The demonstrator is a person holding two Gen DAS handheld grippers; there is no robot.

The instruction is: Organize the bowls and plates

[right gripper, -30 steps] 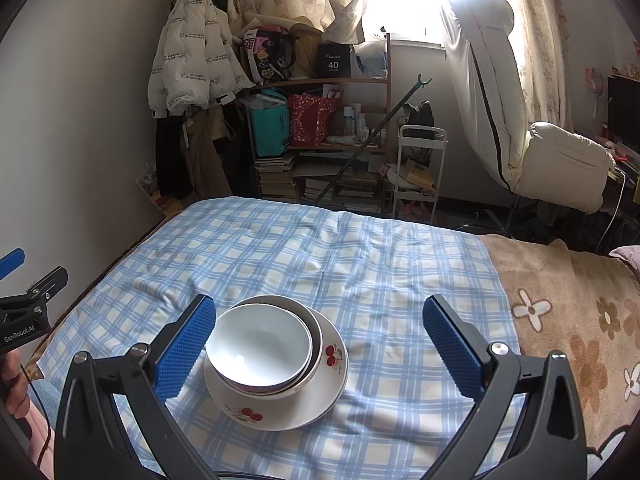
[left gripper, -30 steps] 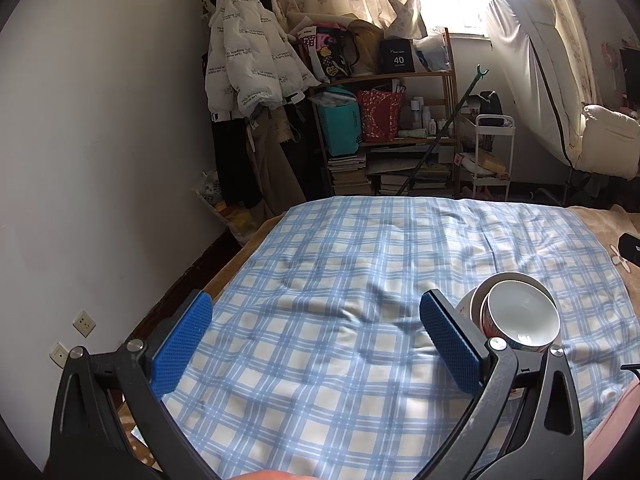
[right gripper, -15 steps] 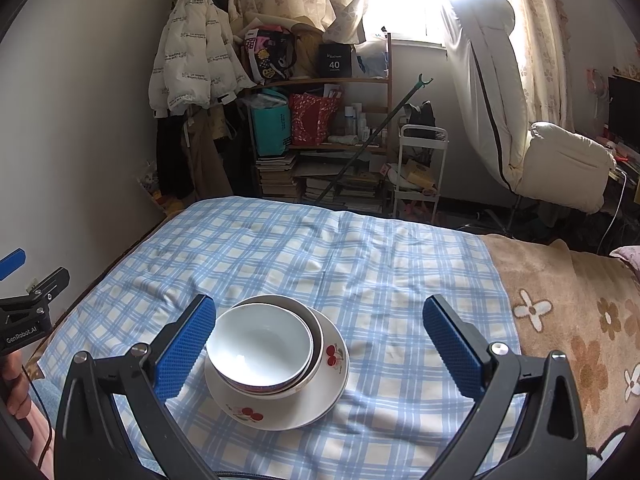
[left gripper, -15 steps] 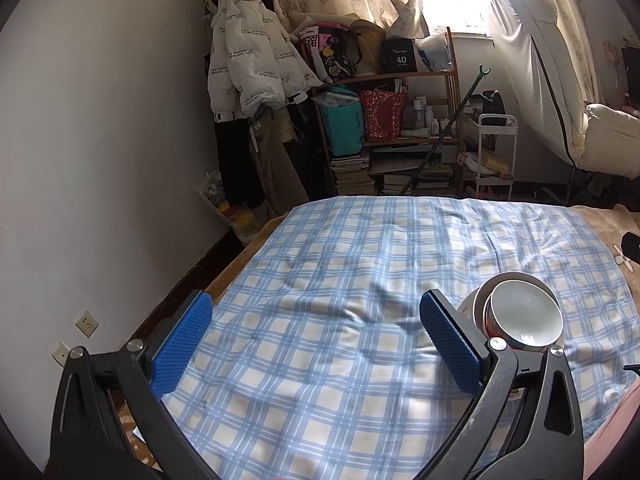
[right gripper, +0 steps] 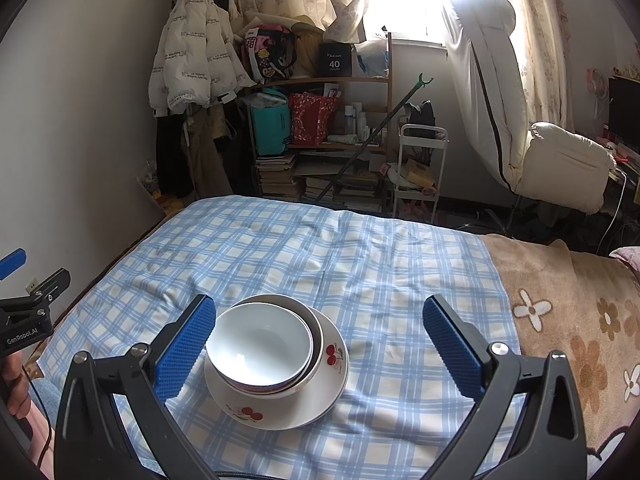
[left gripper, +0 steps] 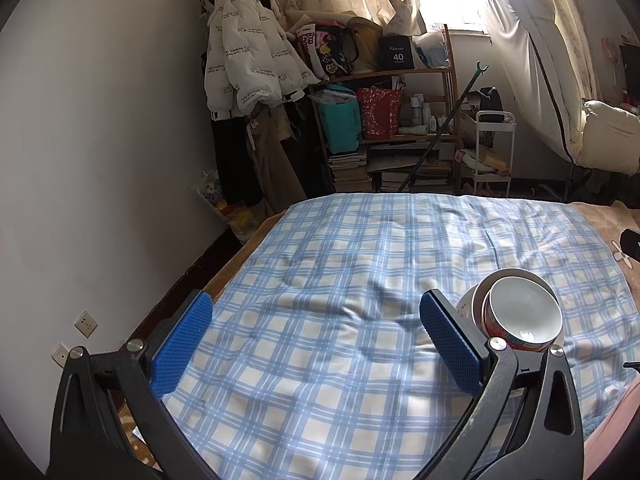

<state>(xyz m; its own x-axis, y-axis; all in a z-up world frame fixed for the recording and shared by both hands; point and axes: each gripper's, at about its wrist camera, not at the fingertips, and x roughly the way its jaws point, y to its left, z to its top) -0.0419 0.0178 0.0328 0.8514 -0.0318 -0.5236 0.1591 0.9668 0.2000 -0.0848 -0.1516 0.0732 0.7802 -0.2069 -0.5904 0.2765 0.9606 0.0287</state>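
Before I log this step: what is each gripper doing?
Left gripper: open, holding nothing.
Right gripper: open, holding nothing, above the stacked bowls.

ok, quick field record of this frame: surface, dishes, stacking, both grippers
surface: blue checked cloth over a bed
dishes: white bowl, larger bowl, cherry-print plate
stacking: white bowl nested in larger bowl, both on the plate
left gripper: open, empty, over bare cloth; stack lies to its right
right gripper: open, empty; stack lies between its fingers in view, nearer the left pad, contact not evident
background: shelf, white jacket
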